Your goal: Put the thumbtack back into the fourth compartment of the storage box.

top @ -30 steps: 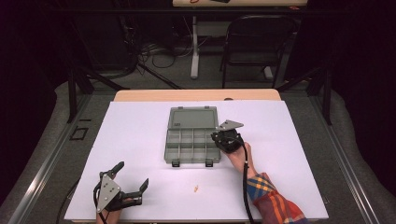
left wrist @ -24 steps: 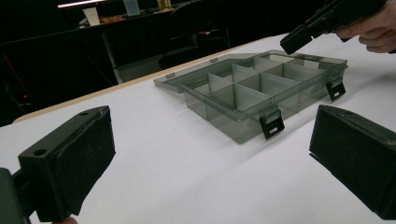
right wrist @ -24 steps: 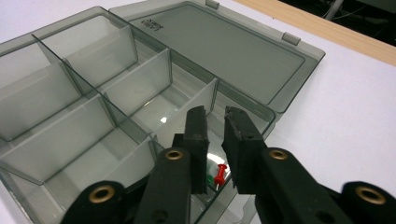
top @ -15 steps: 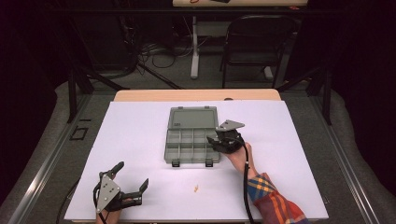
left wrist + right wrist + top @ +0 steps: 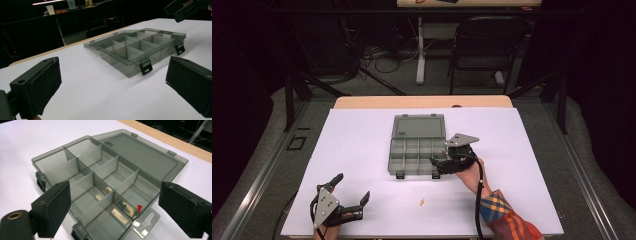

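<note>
My right gripper hovers, jaws apart, over the organizer box; left gripper, apart, rests well short of it.

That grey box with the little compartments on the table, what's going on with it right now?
A person holds a claw in each hand at a white-covered table. The grey compartment box lies open, its lid flat behind it. The right claw hangs open over the box's near right corner, where a red pushpin sits in a compartment. The left claw, also open and holding nothing, is off by the near left edge. A small yellowish bit lies on the table.
</note>
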The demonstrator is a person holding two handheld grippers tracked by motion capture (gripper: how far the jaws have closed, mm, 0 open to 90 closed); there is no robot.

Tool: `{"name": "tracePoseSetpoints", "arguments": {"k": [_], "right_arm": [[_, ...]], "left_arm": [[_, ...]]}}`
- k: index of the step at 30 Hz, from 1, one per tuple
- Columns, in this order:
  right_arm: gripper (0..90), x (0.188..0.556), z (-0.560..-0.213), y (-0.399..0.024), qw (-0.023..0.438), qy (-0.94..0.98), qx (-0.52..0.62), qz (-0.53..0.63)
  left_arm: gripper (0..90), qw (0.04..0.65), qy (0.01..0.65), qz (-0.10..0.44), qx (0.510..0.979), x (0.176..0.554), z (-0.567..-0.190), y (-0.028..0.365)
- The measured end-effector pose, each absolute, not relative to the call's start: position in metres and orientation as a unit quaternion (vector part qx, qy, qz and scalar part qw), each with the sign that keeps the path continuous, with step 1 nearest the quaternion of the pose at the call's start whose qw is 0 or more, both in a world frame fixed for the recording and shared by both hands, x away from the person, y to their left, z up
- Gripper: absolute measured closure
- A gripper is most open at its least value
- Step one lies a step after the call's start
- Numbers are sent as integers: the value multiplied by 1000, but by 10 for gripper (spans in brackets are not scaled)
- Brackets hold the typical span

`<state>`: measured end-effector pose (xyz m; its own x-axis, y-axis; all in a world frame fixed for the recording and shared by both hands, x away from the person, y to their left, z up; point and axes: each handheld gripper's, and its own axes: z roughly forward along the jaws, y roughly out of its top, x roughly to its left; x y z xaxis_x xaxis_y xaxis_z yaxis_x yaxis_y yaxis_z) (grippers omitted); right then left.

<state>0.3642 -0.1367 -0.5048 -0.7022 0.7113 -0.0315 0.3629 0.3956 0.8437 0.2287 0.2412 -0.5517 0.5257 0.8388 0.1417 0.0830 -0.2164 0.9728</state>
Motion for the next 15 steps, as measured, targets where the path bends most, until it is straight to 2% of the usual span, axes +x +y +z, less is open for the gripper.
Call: {"name": "tracePoseSetpoints", "arguments": {"k": [15], "right_arm": [[1, 337, -502, -132, 187, 814, 319, 447]], "left_arm": [[1, 531, 333, 356, 693, 228, -551, 241]]}}
